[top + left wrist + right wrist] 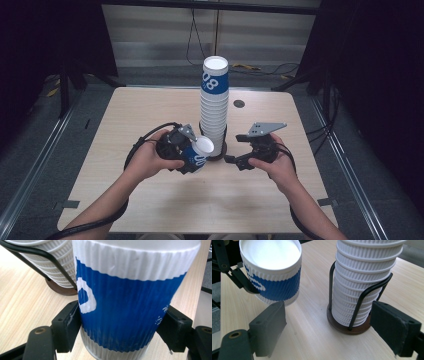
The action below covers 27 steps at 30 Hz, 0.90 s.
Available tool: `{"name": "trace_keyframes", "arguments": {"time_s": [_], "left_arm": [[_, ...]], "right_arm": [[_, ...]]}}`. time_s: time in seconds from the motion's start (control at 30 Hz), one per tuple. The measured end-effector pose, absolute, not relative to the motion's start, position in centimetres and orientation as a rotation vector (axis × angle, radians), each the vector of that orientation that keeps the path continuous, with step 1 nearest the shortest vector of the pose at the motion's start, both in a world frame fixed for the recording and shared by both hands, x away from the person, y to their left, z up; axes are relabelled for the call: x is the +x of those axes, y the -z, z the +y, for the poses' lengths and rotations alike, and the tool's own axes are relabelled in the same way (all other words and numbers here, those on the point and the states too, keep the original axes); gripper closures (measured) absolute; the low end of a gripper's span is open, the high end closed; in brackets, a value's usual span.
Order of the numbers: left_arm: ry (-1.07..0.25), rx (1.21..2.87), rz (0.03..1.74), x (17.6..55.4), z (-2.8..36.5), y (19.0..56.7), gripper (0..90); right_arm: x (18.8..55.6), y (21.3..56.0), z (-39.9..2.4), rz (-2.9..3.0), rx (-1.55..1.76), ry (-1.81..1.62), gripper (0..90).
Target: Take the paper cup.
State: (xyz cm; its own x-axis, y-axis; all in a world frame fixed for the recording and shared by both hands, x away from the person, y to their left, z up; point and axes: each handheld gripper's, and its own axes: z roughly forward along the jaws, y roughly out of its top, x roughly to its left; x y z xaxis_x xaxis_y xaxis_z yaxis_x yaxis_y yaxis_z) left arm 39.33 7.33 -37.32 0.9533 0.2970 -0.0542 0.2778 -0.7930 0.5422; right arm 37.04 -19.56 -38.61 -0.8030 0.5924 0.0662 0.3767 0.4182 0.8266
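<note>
Cup sits clamped in our left gripper, tilted, just beside the stack in its rack. Our right gripper stands wide, empty. We should keep the squeeze light to avoid crushing the ribbed wall.

A recording lab or studio

A lone pale wooden worktop stands on grey floor between black curtains, with loose cables trailing behind and metal rails alongside.
</note>
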Motion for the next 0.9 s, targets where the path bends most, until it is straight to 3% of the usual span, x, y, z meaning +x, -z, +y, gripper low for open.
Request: {"name": "trace_keyframes", "arguments": {"time_s": [0.9], "left_arm": [[-0.024,2.645,0.345,39.3,5.5,37.4,26.1]], "right_arm": [[36.7,39.3,-19.1,2.482,0.82,-1.321,13.4]]}}
